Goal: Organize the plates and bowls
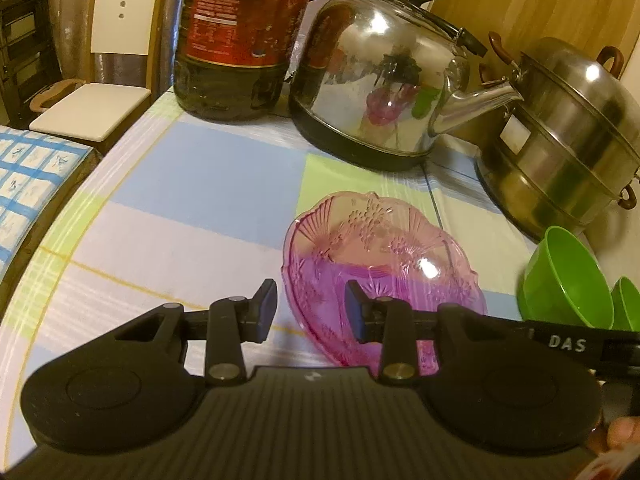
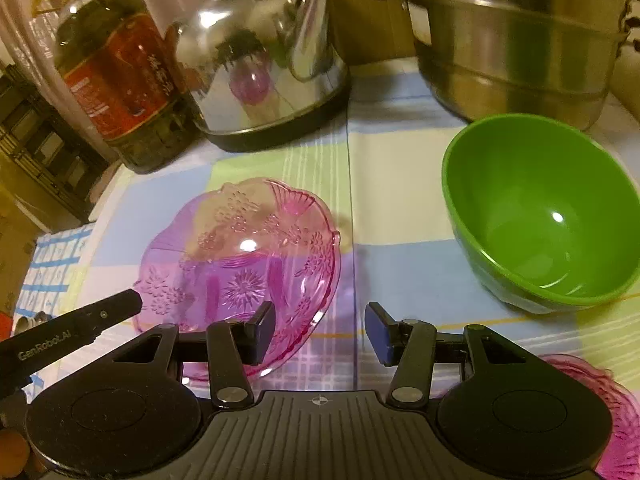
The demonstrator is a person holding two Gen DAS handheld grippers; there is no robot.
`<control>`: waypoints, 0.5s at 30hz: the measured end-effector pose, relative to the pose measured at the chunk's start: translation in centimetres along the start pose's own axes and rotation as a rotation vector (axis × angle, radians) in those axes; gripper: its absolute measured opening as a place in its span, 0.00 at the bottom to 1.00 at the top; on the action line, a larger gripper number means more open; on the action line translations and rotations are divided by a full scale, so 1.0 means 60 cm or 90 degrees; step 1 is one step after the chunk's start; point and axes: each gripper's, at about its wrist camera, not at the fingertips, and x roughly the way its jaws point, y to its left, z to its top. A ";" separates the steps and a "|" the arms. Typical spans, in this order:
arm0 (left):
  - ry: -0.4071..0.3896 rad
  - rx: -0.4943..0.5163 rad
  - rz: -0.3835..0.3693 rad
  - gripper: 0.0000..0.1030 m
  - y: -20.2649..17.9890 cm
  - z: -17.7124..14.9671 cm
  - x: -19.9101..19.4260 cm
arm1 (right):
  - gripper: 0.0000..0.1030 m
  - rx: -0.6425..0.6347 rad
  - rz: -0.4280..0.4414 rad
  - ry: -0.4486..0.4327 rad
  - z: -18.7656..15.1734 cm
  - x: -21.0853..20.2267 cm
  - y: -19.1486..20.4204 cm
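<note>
Both grippers over the checked tablecloth (image 1: 180,200), angled down, neither holding anything. Left gripper (image 1: 311,312): jaws partly open, the near-left rim of the pink embossed glass plate (image 1: 380,248) showing in the gap between the pads, no contact that I can see. Right gripper (image 2: 320,330): jaws somewhat wider, bare cloth between them; its left finger overlaps the same plate's near-right rim in view, touching or not I cannot tell. The plate lies flat, roughly round, no long axis to speak of, straight ahead of the left fingers and ahead-left of the right, so the left looks better lined up on its rim. The green plastic bowl (image 2: 540,216) stands upright ahead-right of the right gripper, well apart from the plate; that hand is the nearer one to it. A second green bowl (image 1: 628,304) peeks in at the left view's edge, and a second pink glass piece (image 2: 616,412) lies under the right gripper's body. Behind: steel kettle (image 1: 380,80), steel stacked steamer pot (image 1: 560,140), dark oil bottle (image 1: 232,40), all near the far rims but not blocking a near-side approach.
</note>
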 end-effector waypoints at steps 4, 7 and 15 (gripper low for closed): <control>0.013 0.002 0.010 0.32 0.000 -0.001 0.022 | 0.49 0.009 0.003 0.014 0.007 0.024 -0.005; 0.016 -0.010 0.017 0.32 0.006 -0.002 0.034 | 0.49 0.016 0.004 0.024 0.010 0.037 -0.008; 0.028 -0.034 -0.004 0.29 0.014 -0.004 0.050 | 0.49 0.018 -0.001 0.037 0.013 0.055 -0.008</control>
